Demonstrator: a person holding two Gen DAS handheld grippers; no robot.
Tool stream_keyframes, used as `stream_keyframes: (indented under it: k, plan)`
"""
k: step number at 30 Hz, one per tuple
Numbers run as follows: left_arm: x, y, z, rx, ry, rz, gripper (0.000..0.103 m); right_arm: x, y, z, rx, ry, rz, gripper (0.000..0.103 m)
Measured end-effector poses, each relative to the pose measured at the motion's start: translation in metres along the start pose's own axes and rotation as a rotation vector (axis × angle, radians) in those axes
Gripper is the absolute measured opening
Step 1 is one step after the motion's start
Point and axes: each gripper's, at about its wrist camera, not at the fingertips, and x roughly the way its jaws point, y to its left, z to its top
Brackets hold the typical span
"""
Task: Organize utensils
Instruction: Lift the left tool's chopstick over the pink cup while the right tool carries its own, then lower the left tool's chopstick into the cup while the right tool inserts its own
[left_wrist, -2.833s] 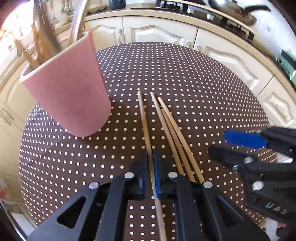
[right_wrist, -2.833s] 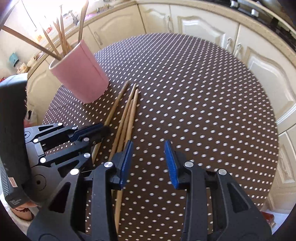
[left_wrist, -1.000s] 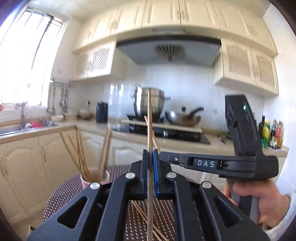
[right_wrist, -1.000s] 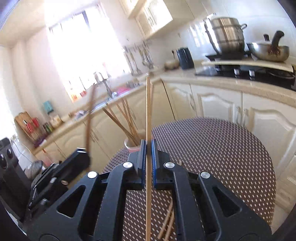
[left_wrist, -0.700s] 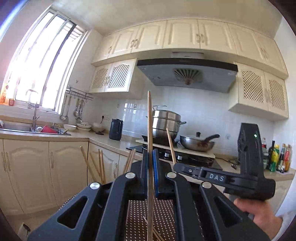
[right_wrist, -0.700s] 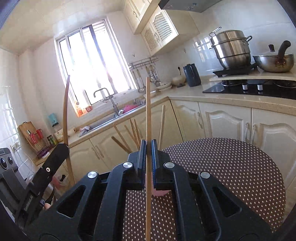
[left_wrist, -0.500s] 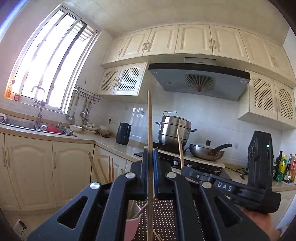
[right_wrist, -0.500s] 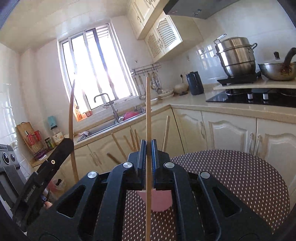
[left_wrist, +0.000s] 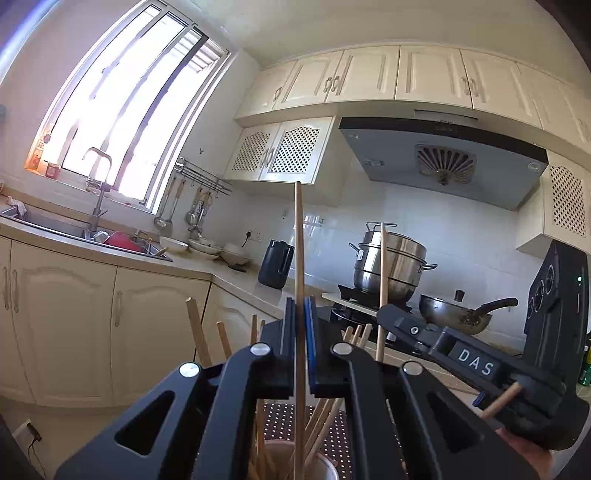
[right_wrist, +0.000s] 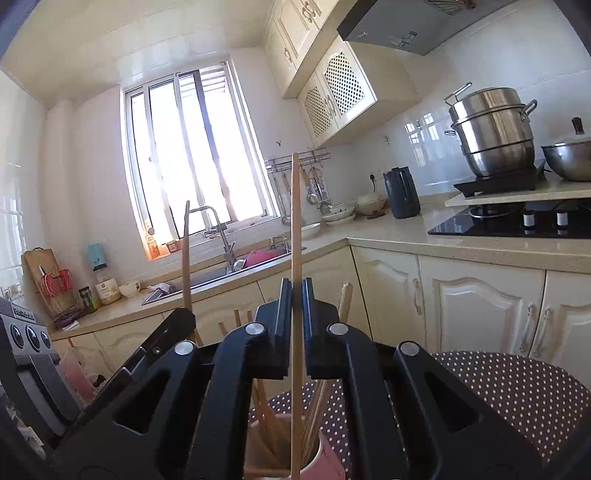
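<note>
Your left hand-held gripper (left_wrist: 300, 345) is clamped on one upright chopstick (left_wrist: 299, 258), whose lower end hangs over the mouth of the pink cup (left_wrist: 328, 467) below. Your right hand-held gripper (right_wrist: 294, 314) pinches a second chopstick (right_wrist: 294, 221) the same way, upright above that cup. The cup holds more chopsticks and stands near the edge of the dotted table (right_wrist: 517, 384).

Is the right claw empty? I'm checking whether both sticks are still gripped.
No: the right claw is shut on an upright chopstick, directly above the pink cup of chopsticks.
</note>
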Motion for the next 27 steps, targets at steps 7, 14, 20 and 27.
stream_keyframes:
  k: [7, 14, 20, 27]
  plan:
    - [0.017, 0.003, 0.002, 0.018, -0.043, 0.019, 0.005, 0.017, -0.003, -0.011, -0.016, 0.003, 0.027, 0.006]
    - [0.026, 0.002, -0.012, 0.047, -0.024, 0.034, 0.005, 0.019, -0.007, -0.024, -0.018, 0.027, 0.037, 0.006]
    - [0.016, 0.002, -0.025, 0.065, 0.022, 0.026, 0.005, 0.009, -0.008, -0.036, -0.022, 0.055, 0.038, 0.006]
    - [-0.002, 0.002, -0.032, 0.098, 0.071, 0.021, 0.006, -0.011, -0.009, -0.039, -0.009, 0.072, 0.043, 0.006]
